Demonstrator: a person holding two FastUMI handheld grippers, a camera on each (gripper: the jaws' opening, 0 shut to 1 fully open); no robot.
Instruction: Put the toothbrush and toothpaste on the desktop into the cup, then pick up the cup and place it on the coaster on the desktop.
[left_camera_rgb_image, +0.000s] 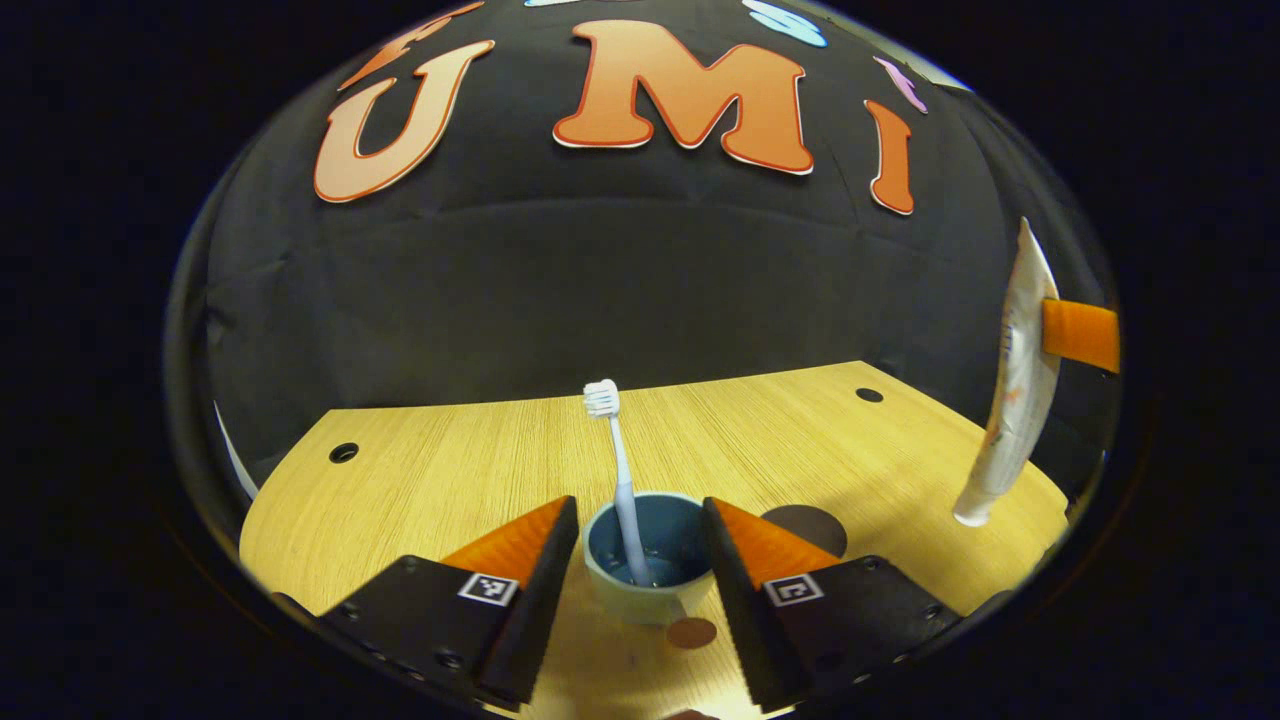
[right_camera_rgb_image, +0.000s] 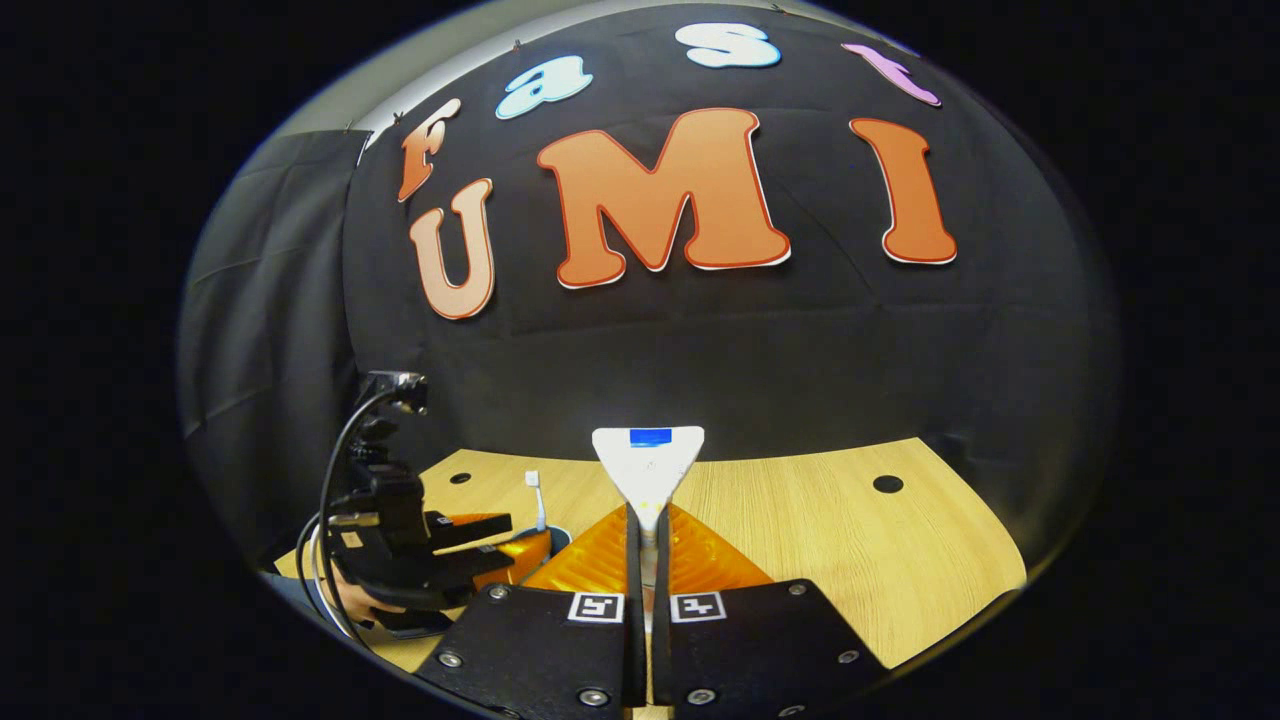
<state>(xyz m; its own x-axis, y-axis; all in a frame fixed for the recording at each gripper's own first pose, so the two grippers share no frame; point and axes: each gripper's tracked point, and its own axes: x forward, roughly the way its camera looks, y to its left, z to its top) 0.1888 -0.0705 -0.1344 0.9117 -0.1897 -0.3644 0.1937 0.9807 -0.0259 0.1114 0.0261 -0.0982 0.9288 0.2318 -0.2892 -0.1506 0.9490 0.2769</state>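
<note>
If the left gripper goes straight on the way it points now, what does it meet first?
Probably the cup: it stands between the open left gripper fingers, straight ahead, with the toothbrush upright inside. Depth is unclear, but nothing seems to lie before it on the desktop.

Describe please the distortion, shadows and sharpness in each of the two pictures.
Left gripper view: fisheye bends the desktop edge into a curve; the toothbrush in the cup is sharp; the hanging toothpaste casts a soft shadow on the wood. Right gripper view: the same curving; the right tongs, shut on the toothpaste, look sharp; the left tongs are dimmer, small.
</note>
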